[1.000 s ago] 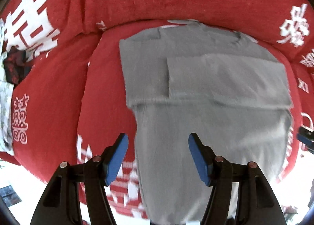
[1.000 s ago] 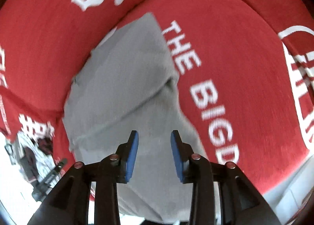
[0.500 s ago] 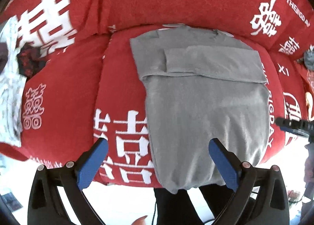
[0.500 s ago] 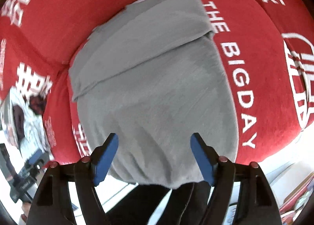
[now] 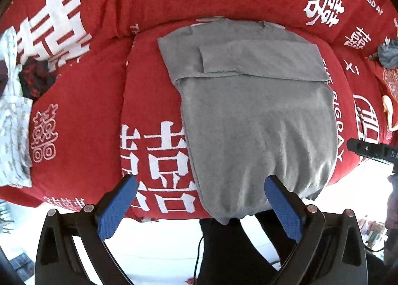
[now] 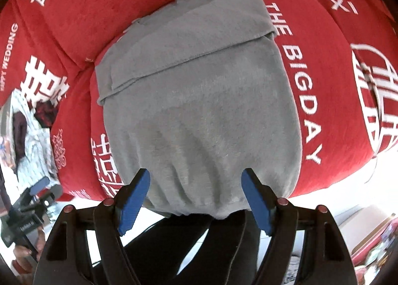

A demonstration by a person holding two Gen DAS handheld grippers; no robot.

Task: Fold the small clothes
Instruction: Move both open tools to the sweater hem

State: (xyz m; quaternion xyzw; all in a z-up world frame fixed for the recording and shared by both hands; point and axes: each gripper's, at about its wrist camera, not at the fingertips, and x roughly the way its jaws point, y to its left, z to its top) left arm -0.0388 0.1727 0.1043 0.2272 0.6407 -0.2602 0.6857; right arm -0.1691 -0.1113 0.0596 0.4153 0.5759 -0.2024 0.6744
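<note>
Left gripper (image 5: 201,200) and right gripper (image 6: 195,194) both spread, empty, above folded grey garment (image 5: 256,120) on red blanket (image 5: 87,115)

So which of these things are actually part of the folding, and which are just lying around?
Part of the job:
- grey garment, partly folded on the red cover
- left claw and right claw, both open, holding nothing

Lying about:
- pale patterned cloth
- dark red cloth
- grey-blue bundle
</note>
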